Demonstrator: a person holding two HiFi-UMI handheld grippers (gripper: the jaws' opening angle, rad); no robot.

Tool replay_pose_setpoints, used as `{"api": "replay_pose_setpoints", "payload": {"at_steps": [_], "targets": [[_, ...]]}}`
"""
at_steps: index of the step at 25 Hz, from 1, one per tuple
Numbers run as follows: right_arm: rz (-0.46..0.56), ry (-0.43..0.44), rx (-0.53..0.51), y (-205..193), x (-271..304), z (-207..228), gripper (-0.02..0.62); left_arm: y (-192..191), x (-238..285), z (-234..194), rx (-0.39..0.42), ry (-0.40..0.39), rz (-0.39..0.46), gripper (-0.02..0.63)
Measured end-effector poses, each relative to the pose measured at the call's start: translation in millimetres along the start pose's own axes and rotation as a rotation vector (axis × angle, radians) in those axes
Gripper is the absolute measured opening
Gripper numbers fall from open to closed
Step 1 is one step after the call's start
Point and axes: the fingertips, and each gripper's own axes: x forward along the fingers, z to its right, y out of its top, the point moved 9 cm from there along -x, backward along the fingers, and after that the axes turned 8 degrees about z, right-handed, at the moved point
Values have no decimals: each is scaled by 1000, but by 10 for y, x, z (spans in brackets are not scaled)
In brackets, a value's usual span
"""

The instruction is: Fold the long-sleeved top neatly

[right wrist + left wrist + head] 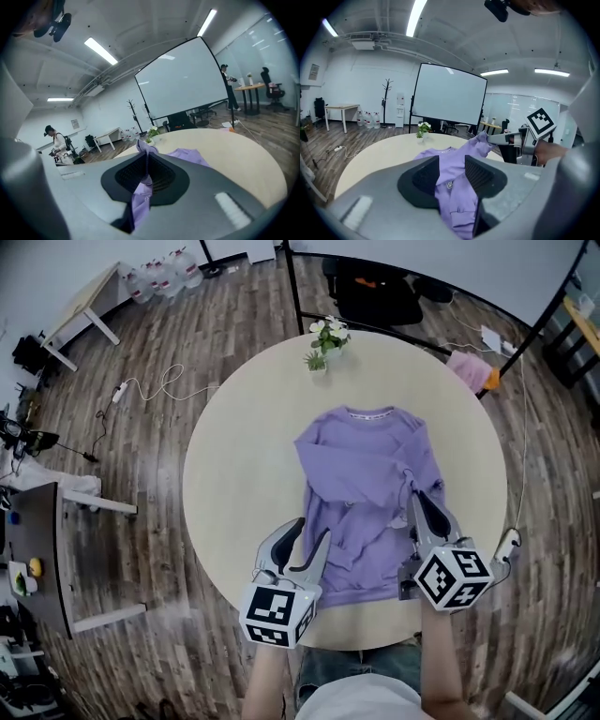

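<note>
The purple top (361, 460) lies flat in the middle of the round table (234, 474), collar towards the plant (326, 341) at the far rim. The right gripper (413, 489) is over the top's right side, its jaws almost together on a thin fold of cloth, lifted into a small peak. The left gripper (313, 528) sits at the lower left hem, jaws narrowly apart with purple cloth filling the gap; they seem to pinch it, though the contact is hard to judge.

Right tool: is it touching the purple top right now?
Touching. The right gripper view shows the right tool with its jaws closed on a pinch of the purple top.
</note>
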Motion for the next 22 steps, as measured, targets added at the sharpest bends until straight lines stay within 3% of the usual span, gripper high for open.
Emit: {"api": "replay_pose_setpoints", "payload": {"at_steps": [6,11,22], "targets": [[-133,-99,222,-518,-154,398,48,-132,117,177,12,-37,-53,174],[-256,-179,217,-810,-210,562,48,-204,171,234,15,-50,-77,174],[-411,-287,245,-1164,-296,831,56,-335,270,294,15,-55,-118,174]]}}
